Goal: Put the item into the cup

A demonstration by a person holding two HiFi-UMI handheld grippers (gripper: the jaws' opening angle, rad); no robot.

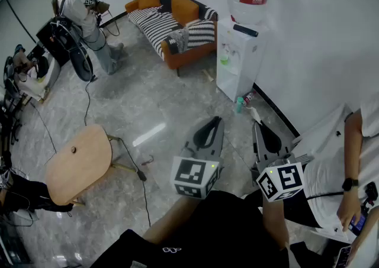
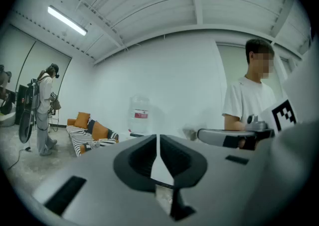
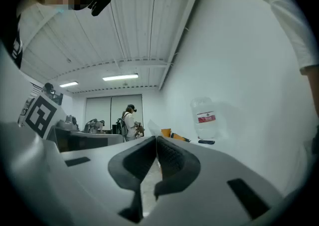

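Observation:
Neither a cup nor an item to put in it shows in any view. In the head view my left gripper point(image 1: 216, 120) and right gripper point(image 1: 256, 125) are held up side by side above the floor, each with its marker cube near my arms. Both point out into the room. The left gripper view has the left gripper point(image 2: 158, 137) shut, pads together, nothing between them. The right gripper point(image 3: 157, 140) is likewise shut and empty in its own view. Each gripper also appears at the edge of the other's view.
A water dispenser point(image 1: 240, 54) stands against the white wall, with a striped sofa point(image 1: 172, 18) beyond it. A small wooden table point(image 1: 77, 163) sits on the grey floor at left, a cable point(image 1: 133, 163) beside it. One person point(image 1: 83, 15) stands far left; another in white point(image 1: 349, 172) stands close right.

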